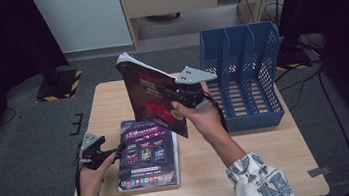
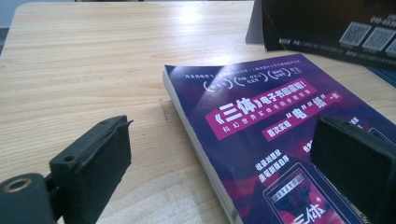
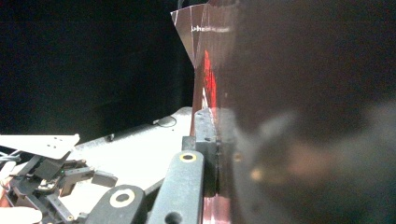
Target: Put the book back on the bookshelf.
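A dark book with red print [image 1: 147, 92] is held upright above the table, with my right gripper [image 1: 176, 96] shut on its lower right edge. In the right gripper view the cover [image 3: 289, 70] rises close to the lens, clamped between the jaws of that gripper [image 3: 212, 140]. A purple paperback [image 1: 147, 157] lies flat on the table. My left gripper [image 1: 120, 149] is at its left edge, open. In the left gripper view the gripper [image 2: 224, 154] has one jaw over the bare wood and the other over the purple cover [image 2: 261, 112], pressing on nothing.
A blue three-slot file rack [image 1: 244, 69] stands at the table's right back corner. The wooden table [image 1: 107, 101] has bare wood at the left and front. Dark drapes and stand bases surround it. The left gripper [image 3: 46, 177] shows low in the right gripper view.
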`<state>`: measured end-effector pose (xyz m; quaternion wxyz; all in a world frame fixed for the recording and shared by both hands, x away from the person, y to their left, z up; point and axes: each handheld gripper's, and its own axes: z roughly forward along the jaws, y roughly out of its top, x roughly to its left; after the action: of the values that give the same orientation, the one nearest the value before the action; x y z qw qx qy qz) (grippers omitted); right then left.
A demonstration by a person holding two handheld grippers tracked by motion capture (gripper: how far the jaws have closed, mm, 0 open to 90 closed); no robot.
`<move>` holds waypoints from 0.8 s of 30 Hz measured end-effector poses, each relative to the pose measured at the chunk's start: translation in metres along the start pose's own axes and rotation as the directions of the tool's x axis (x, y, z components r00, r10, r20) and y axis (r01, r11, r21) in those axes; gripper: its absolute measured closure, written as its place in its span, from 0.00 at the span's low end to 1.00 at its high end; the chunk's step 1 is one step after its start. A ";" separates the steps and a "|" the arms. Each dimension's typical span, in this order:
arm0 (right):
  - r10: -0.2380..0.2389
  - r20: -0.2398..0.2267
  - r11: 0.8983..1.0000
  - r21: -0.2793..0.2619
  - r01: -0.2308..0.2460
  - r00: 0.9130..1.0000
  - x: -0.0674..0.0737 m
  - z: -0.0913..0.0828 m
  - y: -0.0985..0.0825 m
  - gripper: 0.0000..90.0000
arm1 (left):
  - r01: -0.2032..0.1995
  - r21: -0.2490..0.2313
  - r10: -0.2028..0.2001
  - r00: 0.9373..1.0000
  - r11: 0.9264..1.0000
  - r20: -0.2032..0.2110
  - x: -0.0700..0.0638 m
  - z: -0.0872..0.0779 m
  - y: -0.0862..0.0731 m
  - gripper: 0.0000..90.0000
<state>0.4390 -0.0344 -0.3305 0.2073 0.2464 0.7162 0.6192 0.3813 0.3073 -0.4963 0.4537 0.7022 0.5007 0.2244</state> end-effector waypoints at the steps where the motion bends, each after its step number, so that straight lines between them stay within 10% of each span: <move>1: 0.003 0.004 1.000 0.000 -0.003 1.000 -0.001 -0.001 0.001 0.96 | 0.002 0.000 -0.002 1.000 1.000 0.000 0.000 0.000 0.000 0.06; 24: 0.006 0.088 1.000 -0.007 -0.006 0.996 -0.030 -0.032 0.040 0.96 | -0.036 0.038 0.038 0.998 0.999 -0.059 -0.001 0.005 -0.003 0.06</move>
<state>0.4470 -0.0732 -0.2861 0.2376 0.2749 0.7037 0.6106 0.3837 0.3049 -0.5016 0.4211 0.7128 0.5049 0.2443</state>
